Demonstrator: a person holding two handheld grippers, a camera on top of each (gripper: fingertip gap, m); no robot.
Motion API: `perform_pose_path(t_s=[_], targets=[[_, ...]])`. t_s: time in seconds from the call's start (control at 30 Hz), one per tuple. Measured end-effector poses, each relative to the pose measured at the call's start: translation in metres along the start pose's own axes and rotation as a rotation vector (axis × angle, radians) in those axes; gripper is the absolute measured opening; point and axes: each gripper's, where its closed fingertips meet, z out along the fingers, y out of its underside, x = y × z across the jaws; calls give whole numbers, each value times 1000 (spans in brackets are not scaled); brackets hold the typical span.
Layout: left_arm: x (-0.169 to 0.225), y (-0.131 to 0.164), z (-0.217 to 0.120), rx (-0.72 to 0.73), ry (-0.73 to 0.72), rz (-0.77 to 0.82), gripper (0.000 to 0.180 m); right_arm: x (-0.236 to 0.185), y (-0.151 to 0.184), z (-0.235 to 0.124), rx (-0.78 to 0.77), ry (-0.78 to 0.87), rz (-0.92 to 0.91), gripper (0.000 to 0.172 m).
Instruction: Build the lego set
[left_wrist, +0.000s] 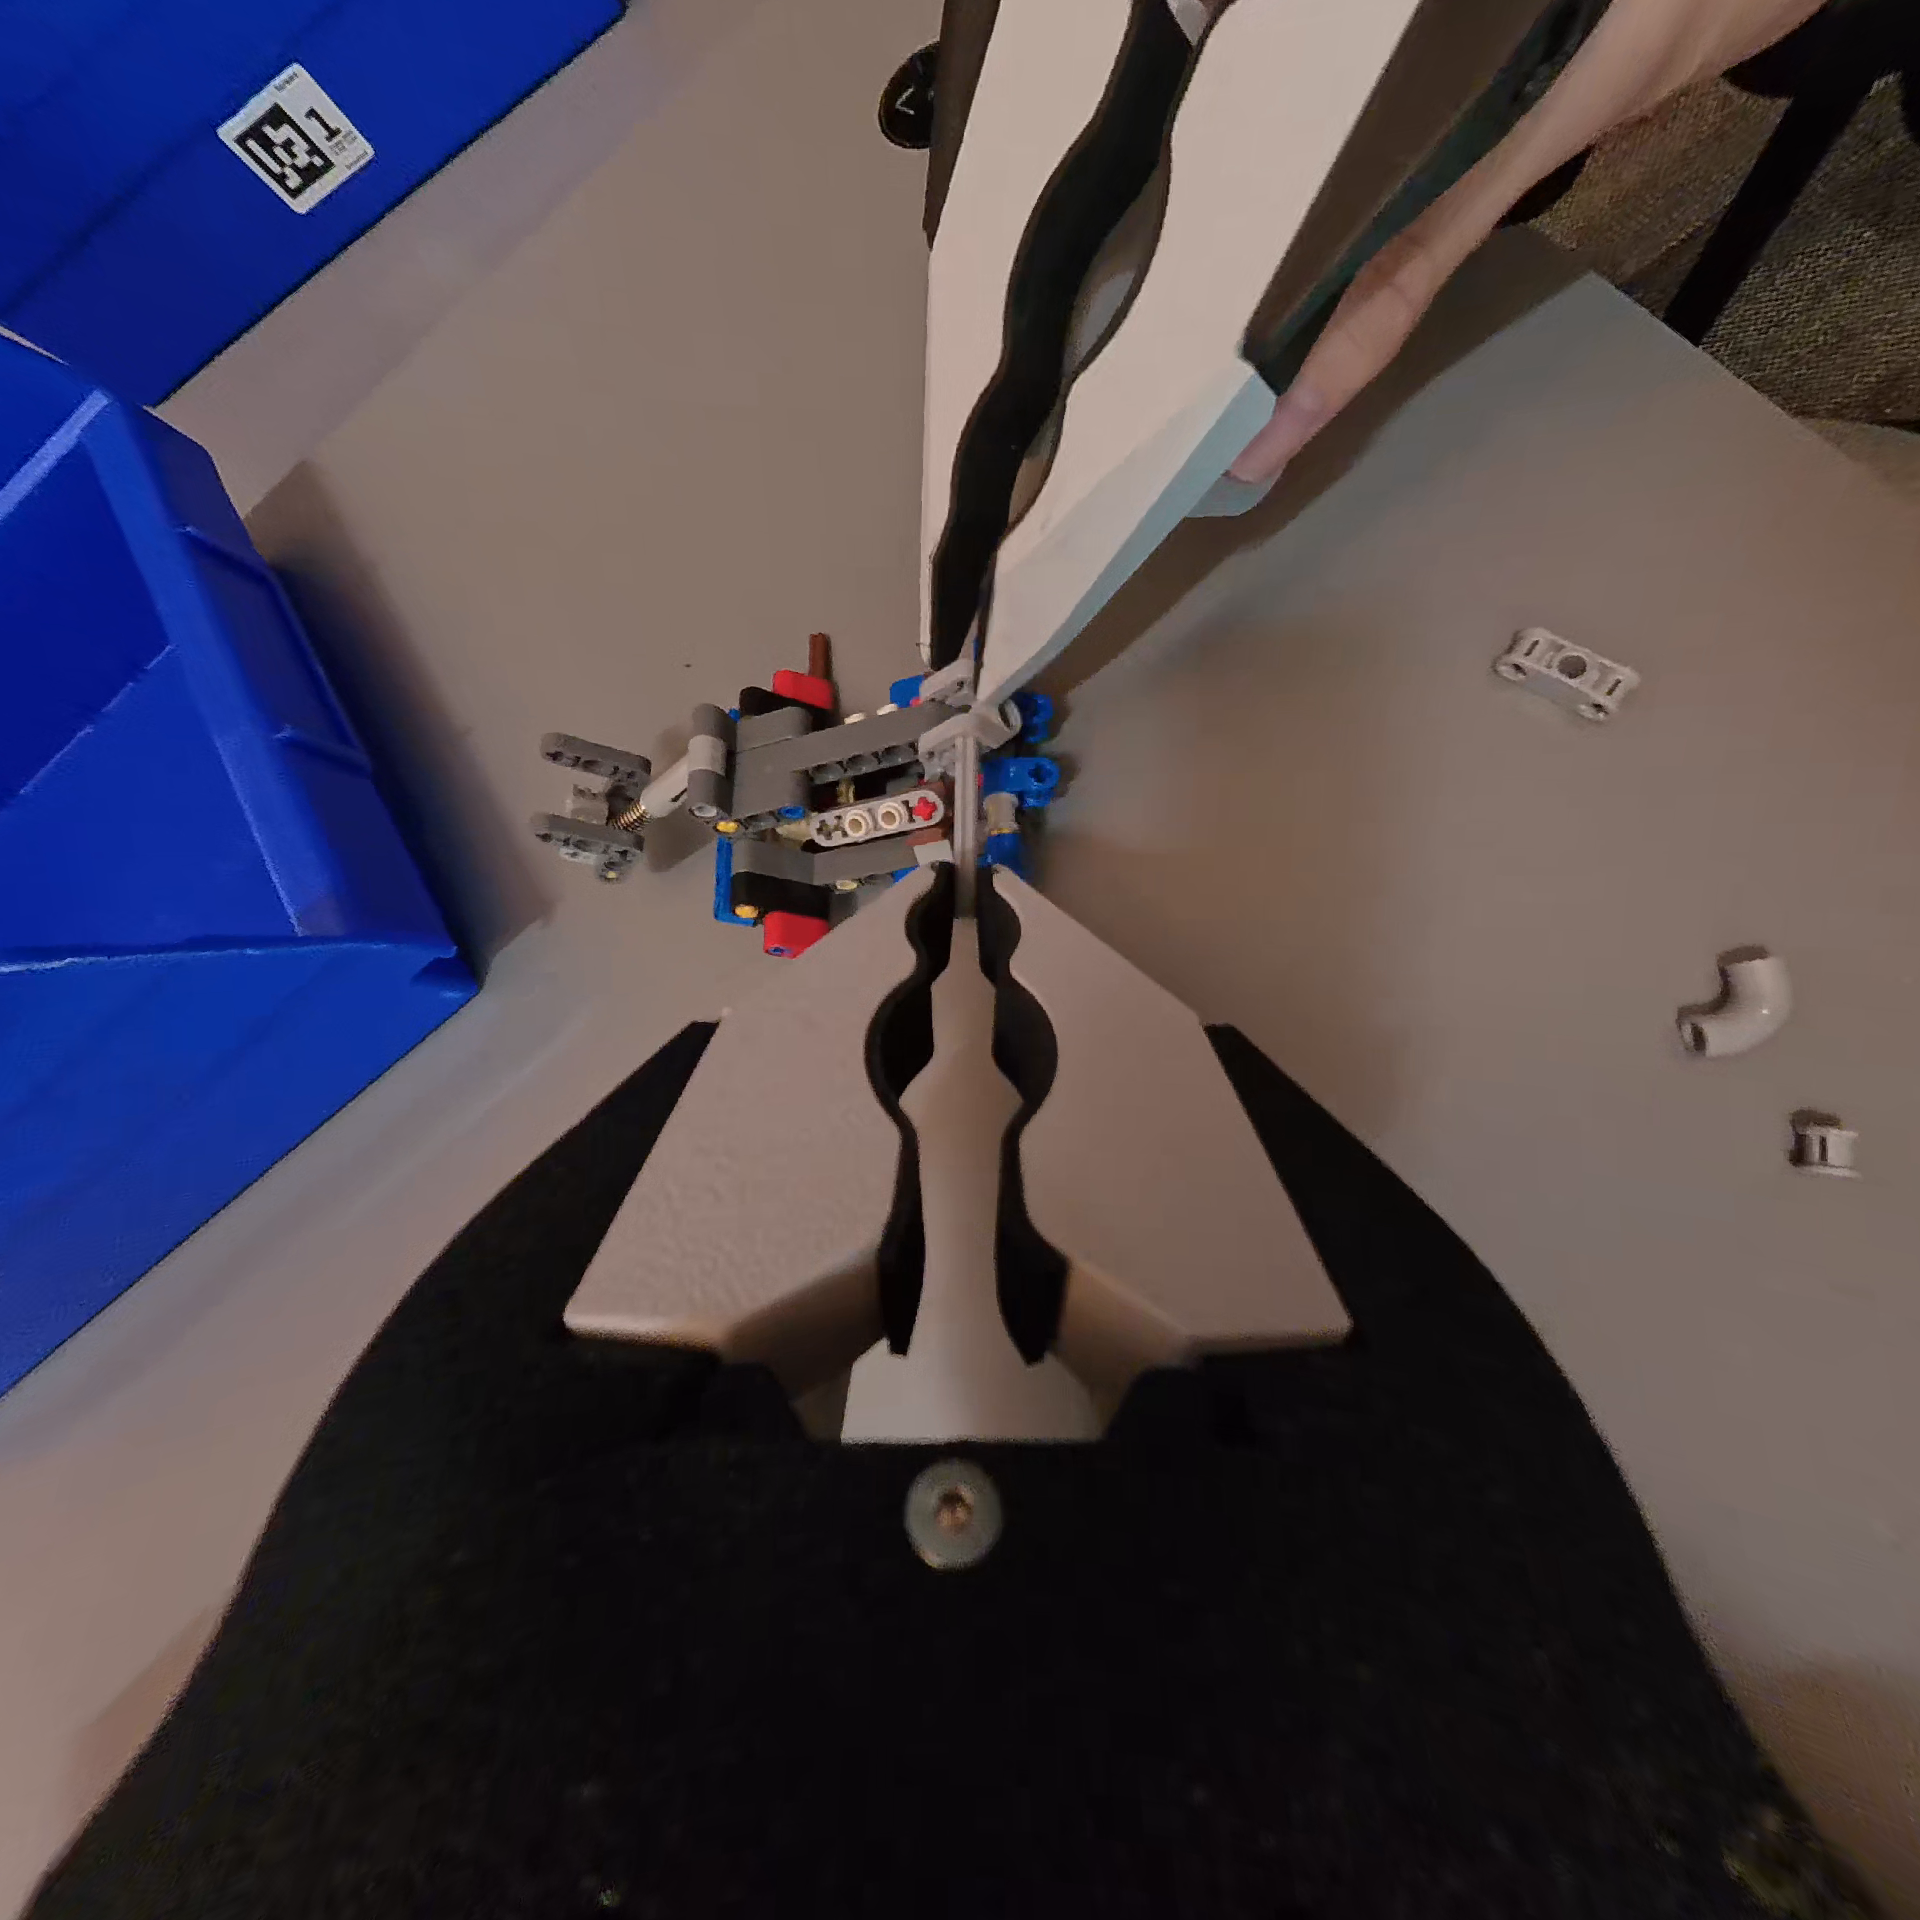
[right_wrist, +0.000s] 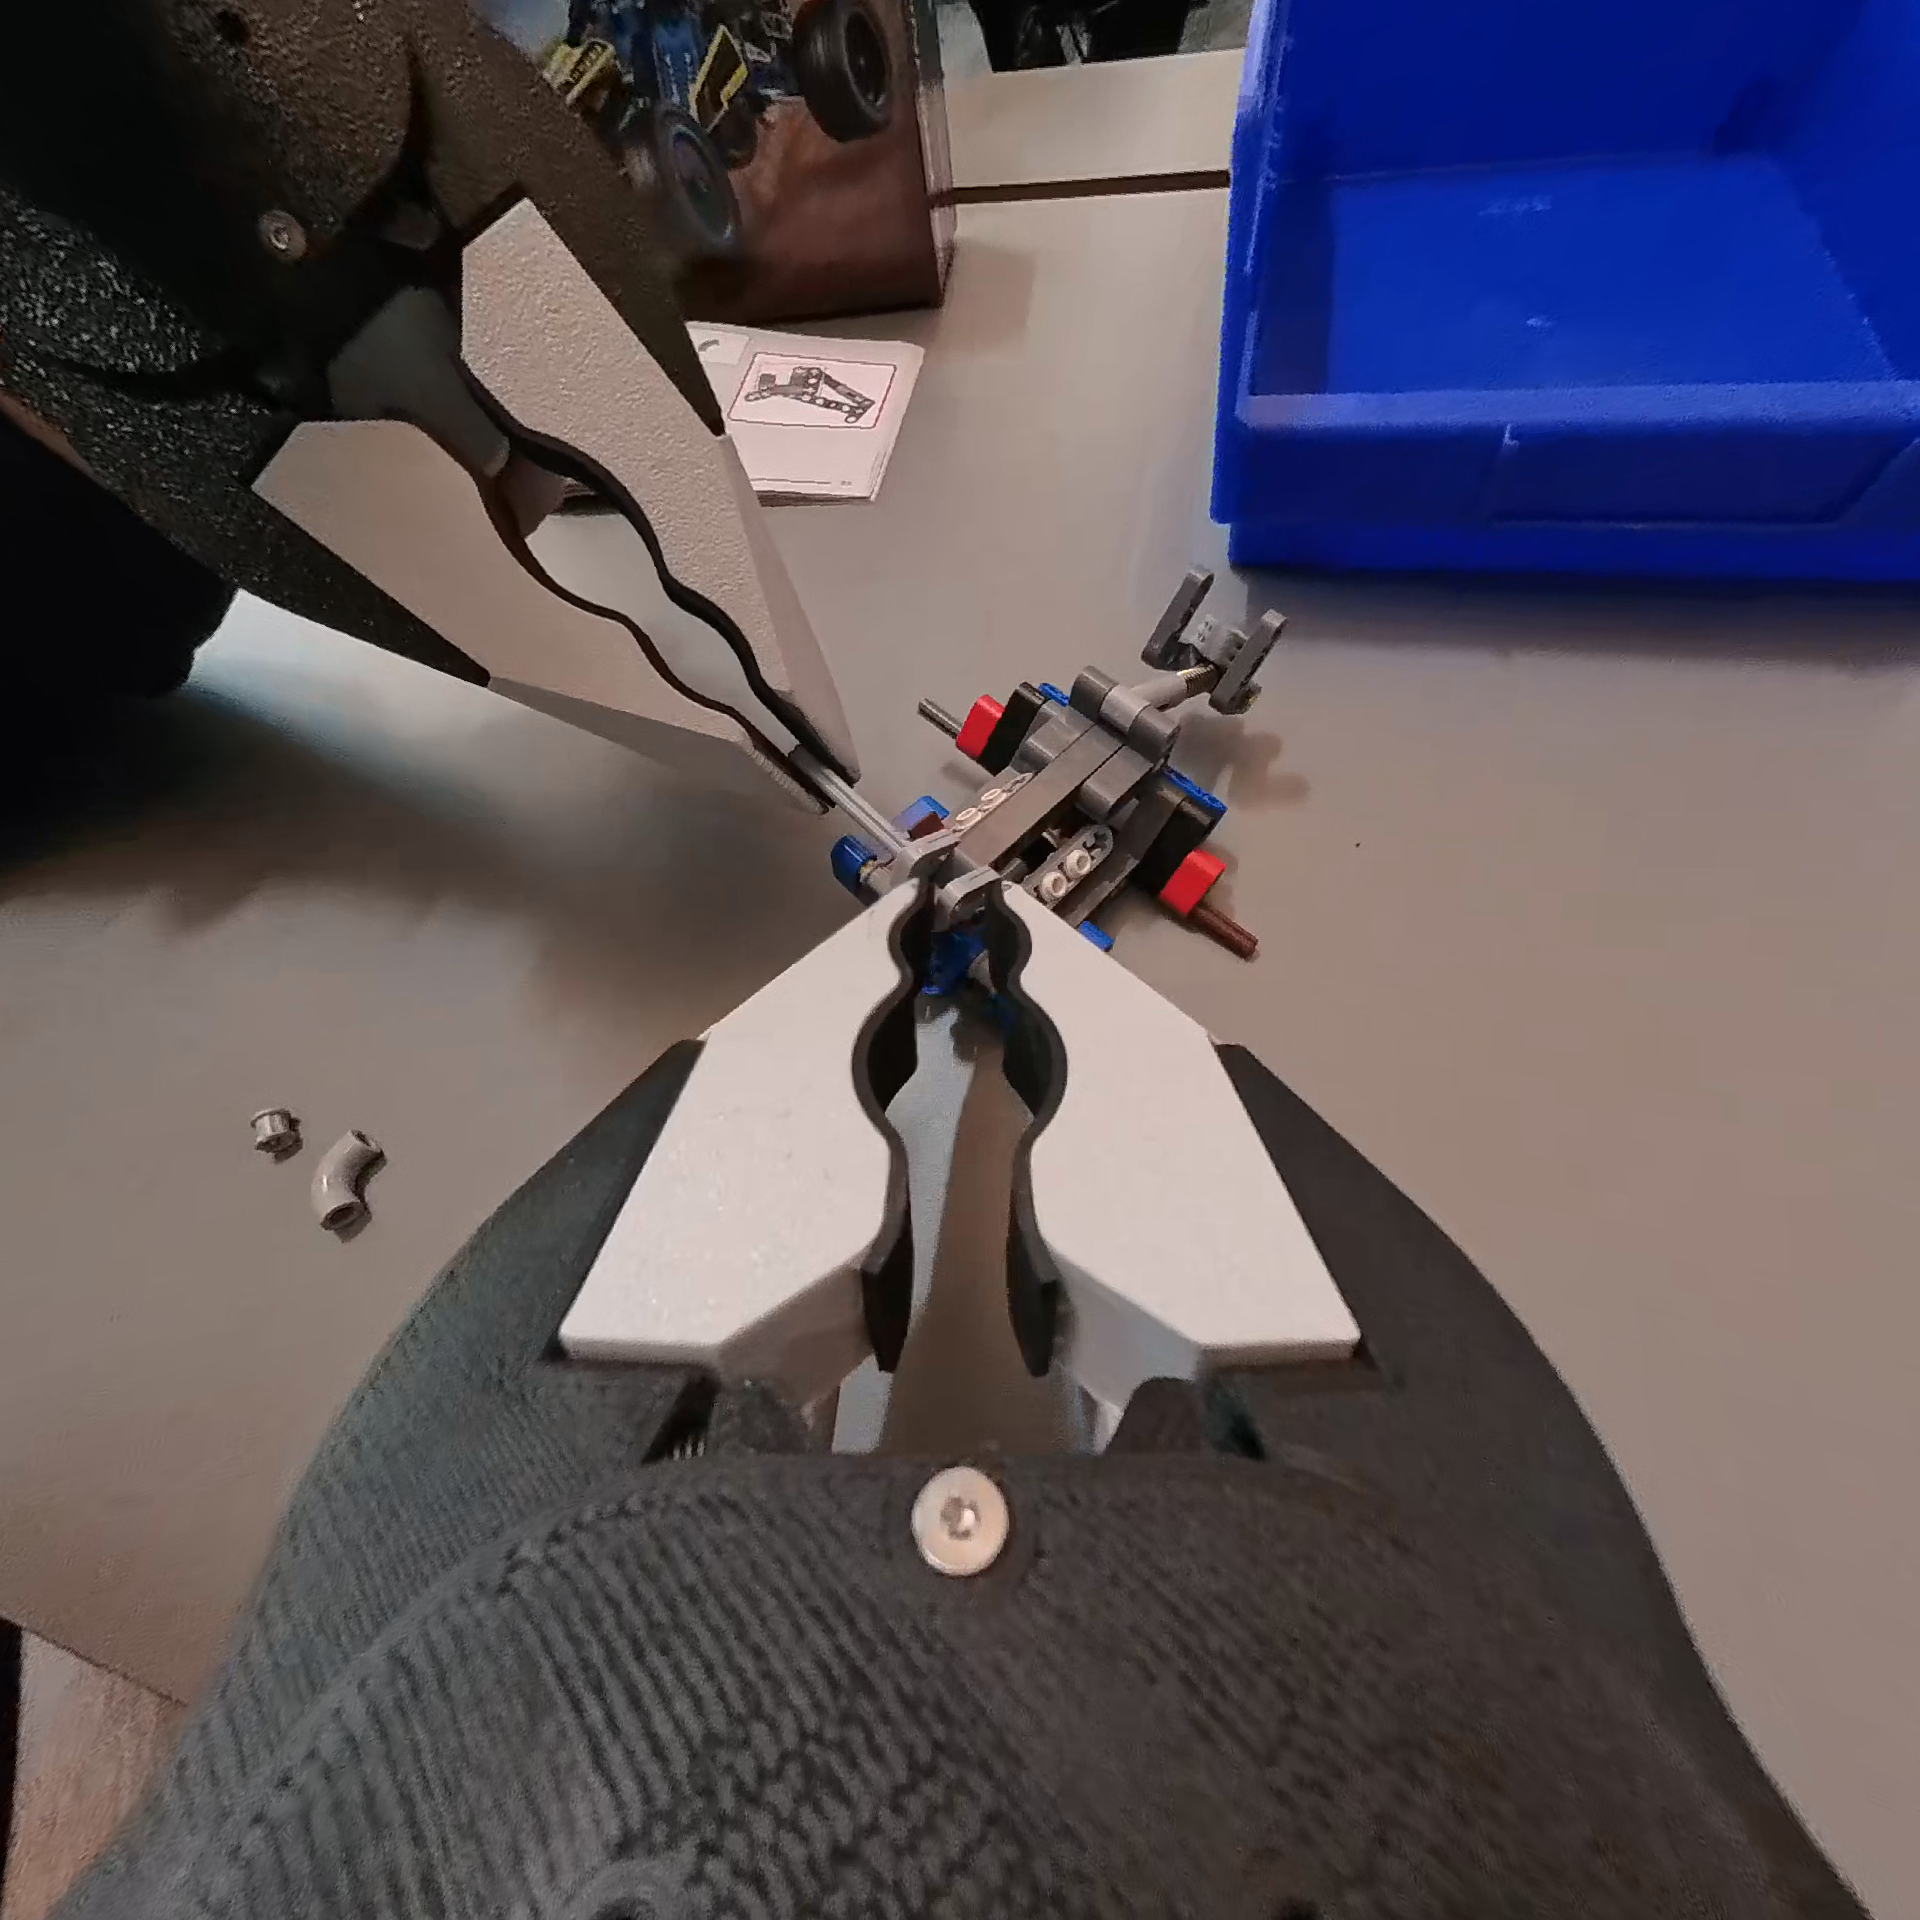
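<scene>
1. Right now the left gripper (left_wrist: 964, 902) is closed on a thin grey rod (left_wrist: 966, 821); its two fingertips press on the near end of the rod from both sides.
2. The rod runs straight ahead from these fingertips into a small toy model (left_wrist: 831, 800) built from grey, blue, red and black bricks, which lies on the grey table (left_wrist: 1351, 831) just in front of the left gripper.
3. The right gripper (right_wrist: 961, 914) comes to the same model from the opposite side. Its jaws are nearly closed on a light grey connector piece (right_wrist: 971, 894) at the end of the model, and both fingertips seem to touch this piece.
4. In the right wrist view the left gripper comes in from the upper left, and the rod goes from its tips down to the connector.
5. Blue bins (left_wrist: 156, 831) stand on the table to the left of the left gripper.
6. To the right of the left gripper, well apart from the model, lie three loose grey parts: a flat connector (left_wrist: 1564, 673), a small elbow (left_wrist: 1733, 1003) and a small bush (left_wrist: 1823, 1143).
7. Beyond the left gripper in the right wrist view lies a paper booklet (right_wrist: 821, 416), and behind it stands a box (right_wrist: 790, 156).
</scene>
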Motion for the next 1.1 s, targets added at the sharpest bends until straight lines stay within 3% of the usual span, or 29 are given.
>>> perform_pose_path(t_s=[1.1], targets=[[-3,-3,2,27,-26,-29,0,7,-2,1,8,44,34,5]])
